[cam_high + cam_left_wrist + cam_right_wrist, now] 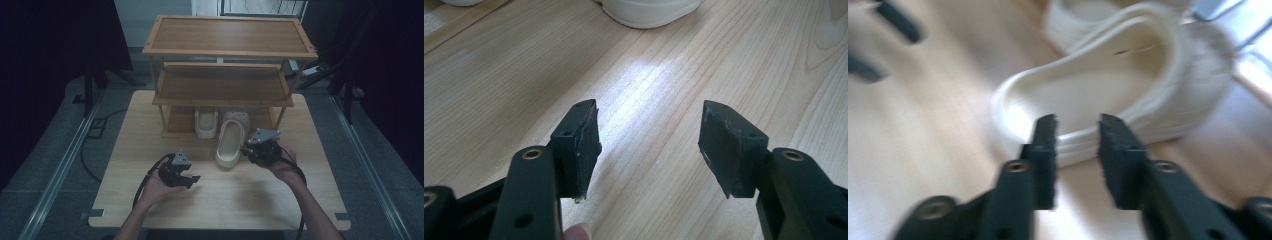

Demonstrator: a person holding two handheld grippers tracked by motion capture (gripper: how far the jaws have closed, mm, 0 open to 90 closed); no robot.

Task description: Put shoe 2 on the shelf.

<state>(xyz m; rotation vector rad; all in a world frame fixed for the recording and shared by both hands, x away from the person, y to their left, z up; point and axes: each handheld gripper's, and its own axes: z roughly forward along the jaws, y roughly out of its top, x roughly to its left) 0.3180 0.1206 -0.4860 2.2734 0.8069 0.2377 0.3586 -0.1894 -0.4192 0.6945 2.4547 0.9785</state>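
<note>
The clog (1088, 100) lies just beyond the right gripper (1077, 125), jaws narrowly apart, gripping nothing; left gripper (649, 135) spread, empty; two clogs, one rack (225, 50).

Shelf (225, 85) and clogs (230, 145) probably block table's (150, 125) rear.

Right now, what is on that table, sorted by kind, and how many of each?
Cream clogs: 2, one out on the table, one under the rack
Wooden shelf rack: 1
Black hand-held tongs: 2, left tongs and right tongs
Total: 5
</note>
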